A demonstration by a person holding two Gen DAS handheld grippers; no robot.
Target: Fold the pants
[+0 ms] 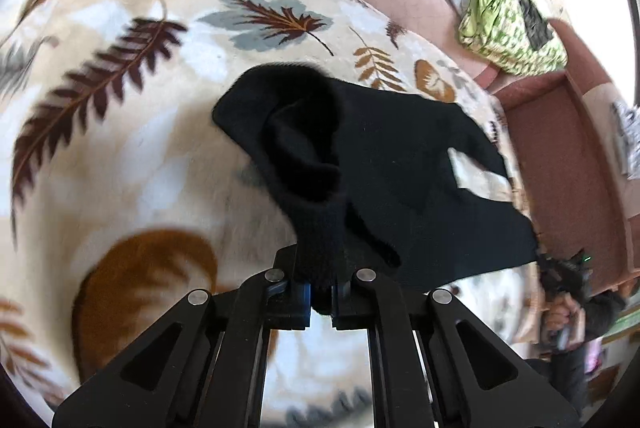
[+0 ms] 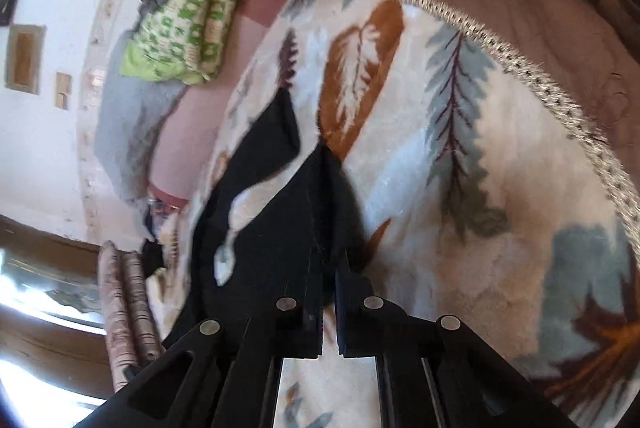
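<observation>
The pants (image 1: pixel 392 164) are black and hang lifted just over a blanket (image 1: pixel 120 132) — cream, printed with brown, rust and grey-blue leaves and feathers. The left gripper (image 1: pixel 320 292) has its fingers pressed together on a ribbed edge of the pants, which rises from the jaws and opens into a dark tube, then spreads to the right. Bits of blanket show through gaps in the cloth. In the right wrist view the right gripper (image 2: pixel 330 308) also has its fingers drawn together, with a fold of the pants (image 2: pixel 280 228) pinched between them; the cloth runs up and to the left from there, over the blanket (image 2: pixel 460 148). That view is blurred.

The blanket has a woven beige border (image 2: pixel 520 68) and lies on a pinkish, brown-red couch (image 1: pixel 560 156). On the couch, well apart from the pants, sit a green-patterned bundle (image 1: pixel 508 28) and a grey cloth (image 2: pixel 128 124). At the left view's right edge a hand (image 1: pixel 560 316) grips the other tool — dark sleeve behind it. The right view also shows a white wall (image 2: pixel 48 108) with small framed pieces, and brown wood near the lower left.
</observation>
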